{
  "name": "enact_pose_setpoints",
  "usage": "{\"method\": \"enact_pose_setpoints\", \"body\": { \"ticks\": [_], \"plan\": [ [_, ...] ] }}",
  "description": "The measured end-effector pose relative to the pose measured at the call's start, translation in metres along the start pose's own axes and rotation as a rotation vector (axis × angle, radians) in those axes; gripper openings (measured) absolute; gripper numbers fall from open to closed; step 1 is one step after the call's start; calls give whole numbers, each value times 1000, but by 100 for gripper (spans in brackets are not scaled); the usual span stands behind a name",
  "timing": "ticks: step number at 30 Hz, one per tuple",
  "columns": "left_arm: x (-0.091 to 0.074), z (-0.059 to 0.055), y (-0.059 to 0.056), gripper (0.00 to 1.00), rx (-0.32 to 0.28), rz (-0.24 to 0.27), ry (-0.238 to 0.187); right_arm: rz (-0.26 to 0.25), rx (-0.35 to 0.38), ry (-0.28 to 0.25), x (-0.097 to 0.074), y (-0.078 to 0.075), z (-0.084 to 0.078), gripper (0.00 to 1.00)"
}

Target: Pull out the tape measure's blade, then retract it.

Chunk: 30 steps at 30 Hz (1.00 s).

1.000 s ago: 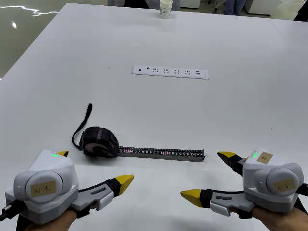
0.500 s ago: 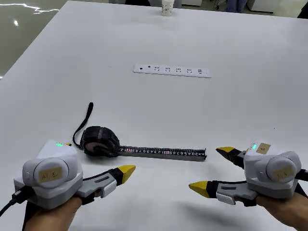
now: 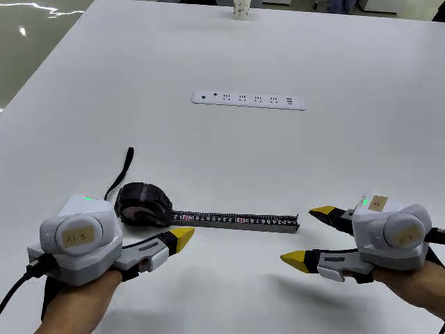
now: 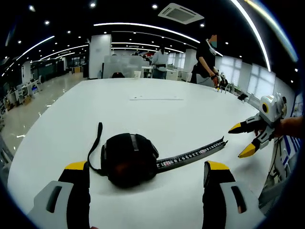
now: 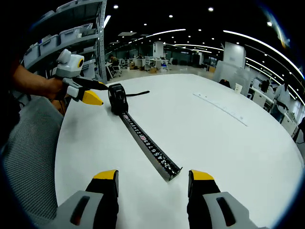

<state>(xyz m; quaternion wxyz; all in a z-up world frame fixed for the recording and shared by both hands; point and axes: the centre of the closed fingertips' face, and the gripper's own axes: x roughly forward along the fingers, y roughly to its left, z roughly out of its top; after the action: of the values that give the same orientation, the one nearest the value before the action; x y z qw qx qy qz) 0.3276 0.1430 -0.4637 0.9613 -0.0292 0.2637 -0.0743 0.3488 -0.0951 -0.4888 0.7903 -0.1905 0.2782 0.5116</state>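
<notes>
With left gripper (image 4: 146, 167) and right gripper (image 3: 306, 234) gaping empty, probably best to clamp rigid case (image 3: 142, 204) at 9 o'clock, pinch thin springy blade (image 3: 236, 220) by 3 o'clock tip (image 3: 295, 223).

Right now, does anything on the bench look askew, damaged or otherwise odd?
Nothing stands out. The tape measure lies on the table with its blade drawn out flat and straight. The left gripper and right gripper hover near it, jaws open. The power strip lies farther back.

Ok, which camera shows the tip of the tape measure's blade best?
The right gripper view: the blade tip lies close and large. The head view and left gripper view show it small, farther away.
</notes>
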Motion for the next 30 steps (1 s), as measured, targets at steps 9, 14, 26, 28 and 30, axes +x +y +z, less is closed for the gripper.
{"method": "enact_pose_setpoints", "body": {
  "ticks": [9, 14, 26, 28, 30],
  "plan": [
    [6, 4, 6, 91, -16, 22, -1, 35, -60, 31, 8, -10, -1, 47],
    [8, 5, 9, 86, -21, 35, 2, 56, -86, 50, 10, -14, -2, 42],
    [17, 3, 16, 74, -37, 58, 26, 124, -165, 90, 17, -21, -10, 31],
    [18, 3, 17, 72, -42, 60, 28, 136, -175, 93, 18, -20, -10, 30],
    [19, 3, 18, 69, -45, 65, 30, 147, -187, 99, 21, -20, -10, 28]
  ]
}}
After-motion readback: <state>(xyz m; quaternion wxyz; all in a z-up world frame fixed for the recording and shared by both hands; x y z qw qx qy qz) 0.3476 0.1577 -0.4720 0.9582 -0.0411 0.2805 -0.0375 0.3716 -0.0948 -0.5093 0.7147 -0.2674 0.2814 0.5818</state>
